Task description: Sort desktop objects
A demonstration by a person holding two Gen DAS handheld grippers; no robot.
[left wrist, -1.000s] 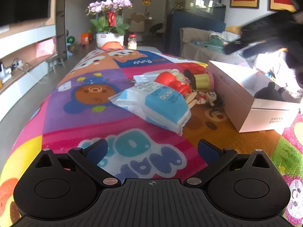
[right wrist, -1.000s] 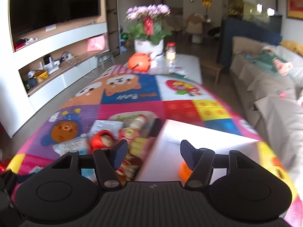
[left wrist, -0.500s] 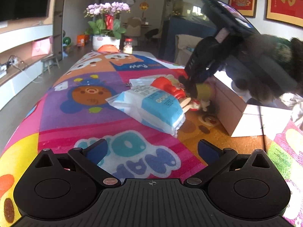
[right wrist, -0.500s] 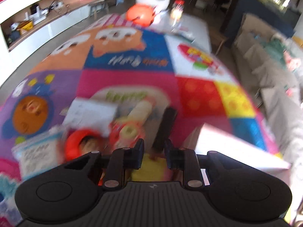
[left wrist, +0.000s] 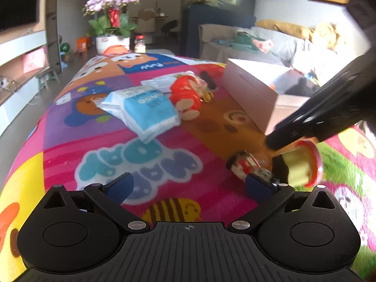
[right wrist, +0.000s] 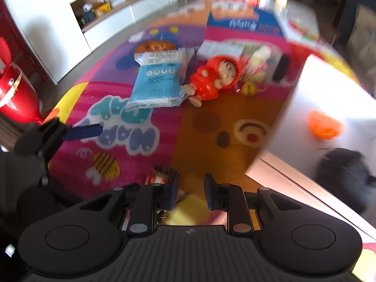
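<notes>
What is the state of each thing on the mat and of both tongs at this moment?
Left tongs: open, empty.
Right tongs: shut on the yellow cup, carried above the mat.
White box: open; an orange toy and a dark object inside.
Red doll: lying on its side.
Blue packet: flat, sealed.

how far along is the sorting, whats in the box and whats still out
Done: an orange item and a dark item lie in the white box. In hand: the right gripper is closed on a yellow and pink item. Left: the blue packet, red doll and small items behind it. The left gripper is open and empty.
</notes>
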